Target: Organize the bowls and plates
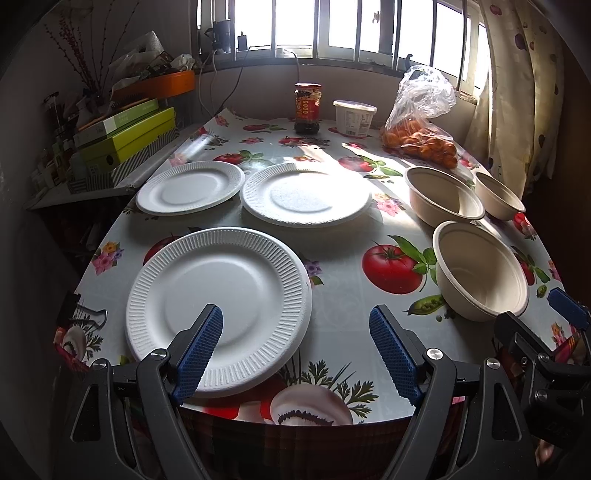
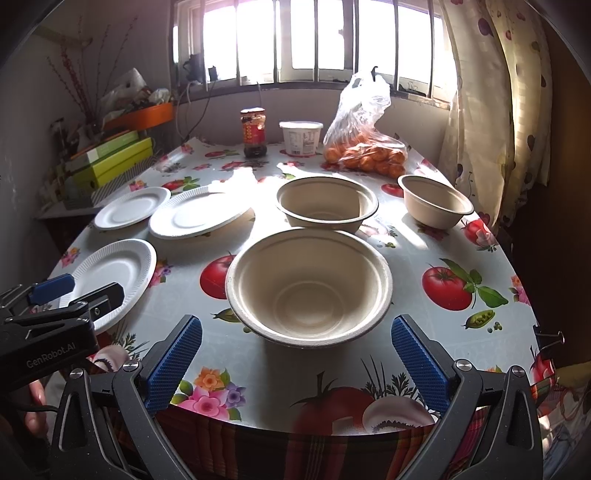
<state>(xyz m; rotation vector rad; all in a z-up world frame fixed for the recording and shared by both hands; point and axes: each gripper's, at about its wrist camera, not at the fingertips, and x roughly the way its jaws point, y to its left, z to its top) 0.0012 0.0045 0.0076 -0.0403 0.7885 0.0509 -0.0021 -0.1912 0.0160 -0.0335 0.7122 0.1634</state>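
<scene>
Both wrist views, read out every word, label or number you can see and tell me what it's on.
"GenRobot.AI": on the black body of the left tongs, seen in the right wrist view.
Jar: red label, print too blurred to read.
White tub: printed panel too small to read.
Green boxes: no readable text.
Plates, bowls and tablecloth: no words.

Bench [image 1: 332, 302] covered by a cloth printed with tomatoes and flowers. At its far edge, left to right: a red-labelled jar [image 1: 307, 108], a white tub [image 1: 354, 118], and a clear bag of oranges [image 1: 421, 136]. Left of the bench, stacked green boxes [image 1: 125, 138] under an orange tray [image 1: 162, 84]. Barred window [image 1: 332, 27] behind; patterned curtain [image 1: 517, 92] at right.
</scene>
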